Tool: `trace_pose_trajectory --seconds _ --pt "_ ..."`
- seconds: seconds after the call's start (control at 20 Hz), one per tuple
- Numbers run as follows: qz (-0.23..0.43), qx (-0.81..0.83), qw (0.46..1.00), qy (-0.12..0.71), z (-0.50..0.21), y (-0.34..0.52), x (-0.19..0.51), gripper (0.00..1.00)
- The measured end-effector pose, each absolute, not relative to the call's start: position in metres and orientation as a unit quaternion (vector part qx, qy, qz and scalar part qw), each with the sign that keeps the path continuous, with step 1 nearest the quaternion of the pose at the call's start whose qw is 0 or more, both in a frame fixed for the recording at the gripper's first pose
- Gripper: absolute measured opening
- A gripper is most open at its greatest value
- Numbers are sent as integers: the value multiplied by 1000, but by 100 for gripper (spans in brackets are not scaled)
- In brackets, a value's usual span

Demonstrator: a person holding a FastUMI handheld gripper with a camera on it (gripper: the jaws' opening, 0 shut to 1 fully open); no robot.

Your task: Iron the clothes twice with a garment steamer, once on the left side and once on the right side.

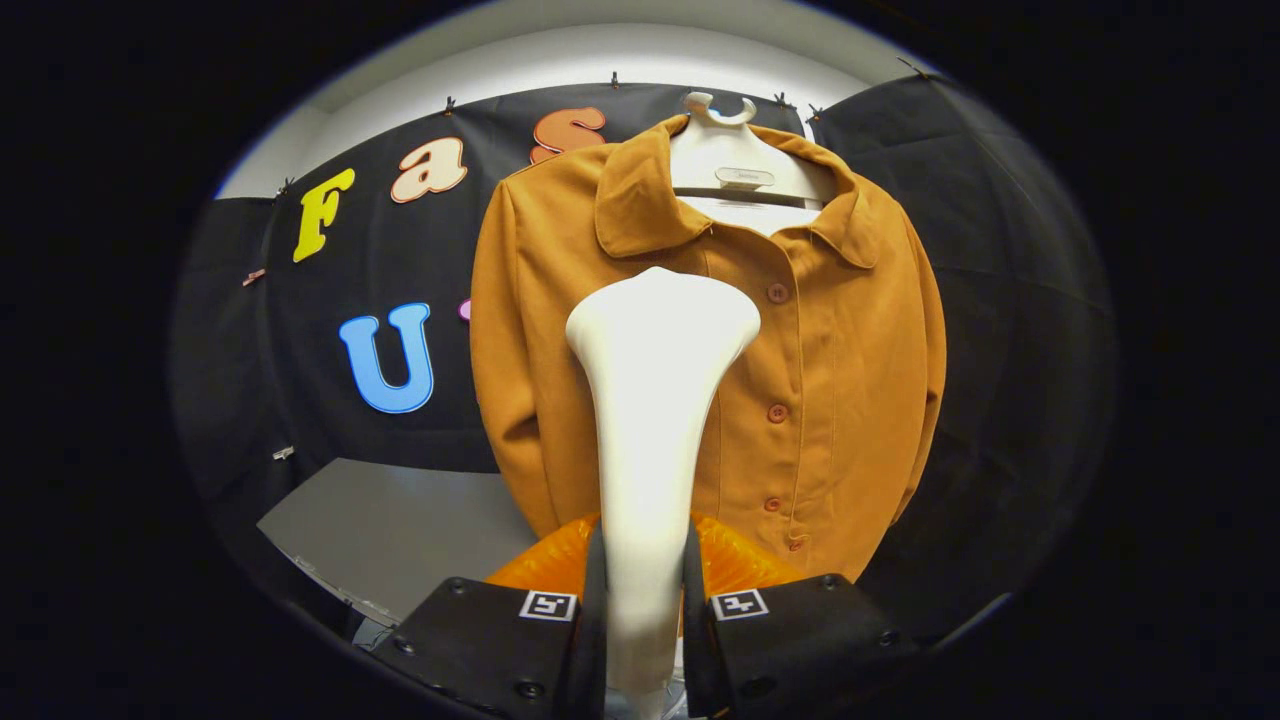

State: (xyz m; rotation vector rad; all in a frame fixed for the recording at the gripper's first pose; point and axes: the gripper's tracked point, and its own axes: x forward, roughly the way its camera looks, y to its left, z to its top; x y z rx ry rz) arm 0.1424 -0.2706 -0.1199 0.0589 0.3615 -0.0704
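An orange-brown buttoned shirt (830, 380) hangs on a white hanger (735, 165) against the black cloth wall. My gripper (645, 575) is shut on the handle of a white garment steamer (655, 400), one black finger pressing each side of it. The steamer stands upright from between the fingers, and its wide head sits in front of the shirt's chest, on the side left of the button row. Whether the head touches the cloth I cannot tell. The steamer hides the shirt's middle strip.
A grey table surface (400, 530) lies low to the left of the shirt, below the black wall. The shirt's sleeves hang straight down on both sides. Black cloth runs behind and to the right of the garment.
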Motion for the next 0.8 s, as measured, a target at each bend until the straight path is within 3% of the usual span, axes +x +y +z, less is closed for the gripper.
trace_pose_trajectory --seconds 0.8 --pt "-15 36 957 288 -224 -277 137 34"
